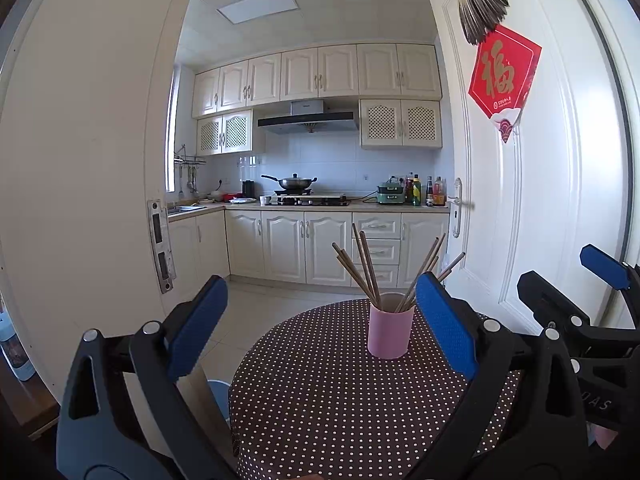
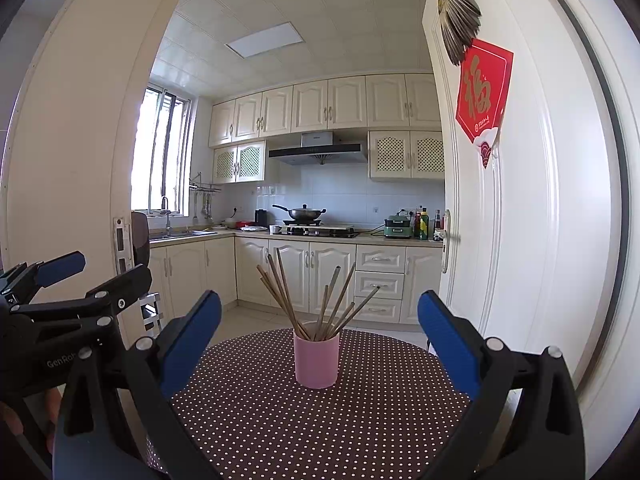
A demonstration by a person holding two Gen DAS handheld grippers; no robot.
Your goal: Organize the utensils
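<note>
- Pink cup point(image 2: 316, 360) of chopsticks point(image 2: 316, 300) upright on dotted table point(image 2: 280, 420).
- Left gripper point(image 1: 324, 332), right gripper point(image 2: 320, 344): fingers spread wide, holding nothing.
- Window point(image 2: 160, 152) fully visible in the right view only.

a round worktop point(image 2: 320, 420) under a brown polka-dot cloth filled the foreground. behind it stood cream kitchen cabinets point(image 2: 328, 104), a range hood point(image 2: 318, 152) and a lidded wok point(image 2: 306, 213) on the gas stove point(image 2: 320, 231). bottles point(image 1: 424, 191) clustered beside a green appliance point(image 2: 397, 227). a red paper decoration point(image 1: 502, 80) hung on the white door point(image 2: 520, 200), below a fan point(image 1: 478, 8).
</note>
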